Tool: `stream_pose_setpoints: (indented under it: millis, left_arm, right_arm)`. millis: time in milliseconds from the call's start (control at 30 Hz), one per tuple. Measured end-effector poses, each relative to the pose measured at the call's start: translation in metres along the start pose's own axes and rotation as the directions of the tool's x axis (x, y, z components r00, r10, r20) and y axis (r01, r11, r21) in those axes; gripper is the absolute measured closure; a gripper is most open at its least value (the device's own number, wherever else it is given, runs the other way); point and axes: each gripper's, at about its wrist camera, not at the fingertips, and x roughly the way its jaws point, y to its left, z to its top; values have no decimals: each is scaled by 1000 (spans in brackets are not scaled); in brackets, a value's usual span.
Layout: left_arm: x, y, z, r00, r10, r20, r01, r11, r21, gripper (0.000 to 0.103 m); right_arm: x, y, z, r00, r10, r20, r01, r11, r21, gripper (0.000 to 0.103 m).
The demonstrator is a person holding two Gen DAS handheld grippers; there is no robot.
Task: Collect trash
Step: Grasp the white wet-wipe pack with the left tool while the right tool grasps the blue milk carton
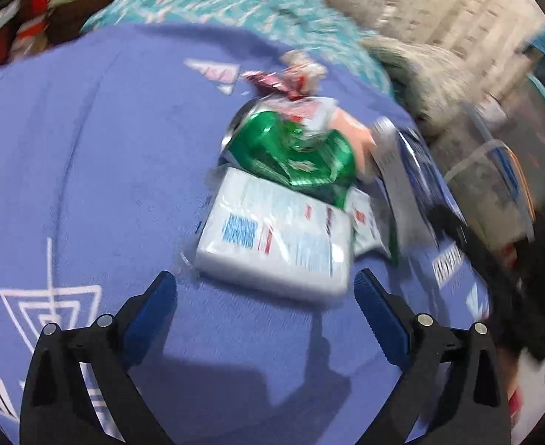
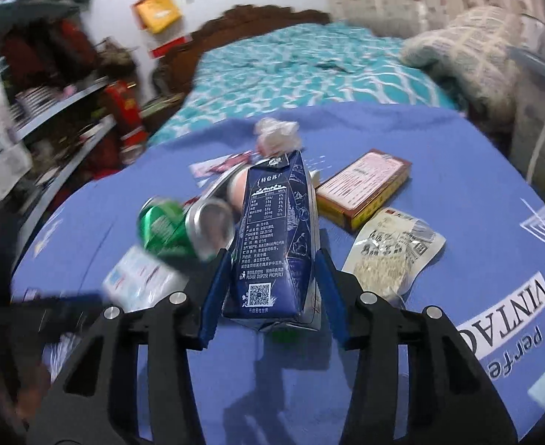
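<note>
Trash lies on a blue cloth (image 1: 87,185) over a table. My left gripper (image 1: 265,282) is open, just short of a white tissue pack (image 1: 272,244). Behind the pack lies a crushed green can (image 1: 294,152), with crumpled wrappers (image 1: 291,74) beyond. My right gripper (image 2: 272,263) is shut on a dark blue milk carton (image 2: 272,237) and holds it above the cloth; the carton also shows in the left wrist view (image 1: 416,163). The green can (image 2: 176,226) and the tissue pack (image 2: 139,278) lie left of the carton.
A brown and yellow box (image 2: 365,185) and a beige snack packet (image 2: 391,252) lie right of the carton. A crumpled tissue (image 2: 276,135) lies behind it. A bed with a teal cover (image 2: 309,66) stands beyond the table, shelves (image 2: 61,111) at the left.
</note>
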Motion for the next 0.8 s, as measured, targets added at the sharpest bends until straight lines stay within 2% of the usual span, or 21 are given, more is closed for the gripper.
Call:
stream_pose_setpoints:
  millis: [100,167,300,400,500,533,567,600,633,667,800]
  left_arm:
    - [14,-10,14,995,93,-45,-97,992,-85,8]
    - [24,-15,21,987,147,-71,-156,975,-161,8]
    - [32,-19,31,971,222,-85,-237,939,-249,7]
    - [33,-26,32,955,288,-66,-295,910,-292,9]
    - [27,-36,23,943,333,-19,-325,907,-269,26]
    - [19,-39,15,943,332,-1,-321,909,-265,31]
    - [10,-45,6,936,352,19,-337,909,-247,34]
    - [3,-48,-5,926,376,33,-360,907,-219,35]
    - [0,-53,-14,921,387,37,-373,907,-197,36]
    - [-6,-57,-28,919,392,37,-381,910,-163,37]
    - [-23,-73,-56,934,356,32,-353,933,-71,37]
  right_arm:
    - [7,-6,-12,994,99,-48,-101,994,-39,54]
    - [7,-11,-16,989,142,-51,-145,988,-55,54]
    - [12,-17,-11,977,192,-97,-198,978,-62,51]
    - [13,-19,-5,974,199,-111,-210,973,-96,51]
    - [12,-20,-4,976,201,-89,-212,967,-139,51]
    - [13,-23,-6,970,224,-91,-235,962,-136,58]
    - [11,-25,-9,965,248,-88,-258,957,-130,57]
    - [6,-26,-13,965,250,-83,-259,958,-125,62]
    - [-3,-30,-16,962,264,-67,-270,956,-111,75]
    - [-10,-33,-19,963,265,-56,-270,958,-96,79]
    - [-43,-50,-44,972,234,-3,-234,972,-32,76]
